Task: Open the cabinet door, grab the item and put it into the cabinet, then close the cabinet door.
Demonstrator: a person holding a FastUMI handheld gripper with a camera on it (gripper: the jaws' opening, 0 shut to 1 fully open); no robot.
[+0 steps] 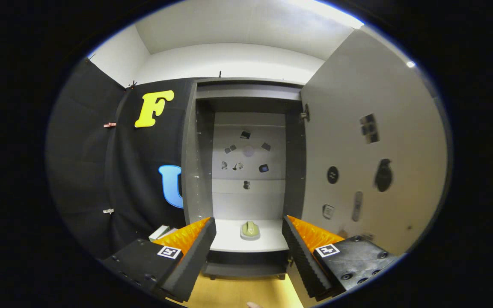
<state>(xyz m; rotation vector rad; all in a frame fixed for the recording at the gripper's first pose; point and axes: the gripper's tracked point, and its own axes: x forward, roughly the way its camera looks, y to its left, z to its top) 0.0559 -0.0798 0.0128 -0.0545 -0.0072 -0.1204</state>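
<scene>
Grey panels make up the cabinet [246,96], which stands straight ahead of the tongs [248,233] with its door [370,162] swung wide open to the right. The door's inner face carries several small stickers [333,175], and more of them dot the cabinet's pale back panel [246,201]. On the white lower shelf [229,239] sits the item [250,229], a small pale-green object resting on a light base; what it is exactly is too small to tell. It lies near the middle of the shelf, a little toward the front, and appears in the gap between the 2 fingers, beyond their tips. The tongs are spread wide apart and grip nothing; each finger carries a square black-and-white marker [169,252] on its top. Neither finger touches the cabinet or the door. Below the shelf runs a dark base strip, and the cabinet stands on a yellow wooden surface [238,293]. A small white object [159,232] lies on that surface just left of the cabinet, beside the left finger. Black cloth hangs to the cabinet's left, held by small clips [109,125].
</scene>
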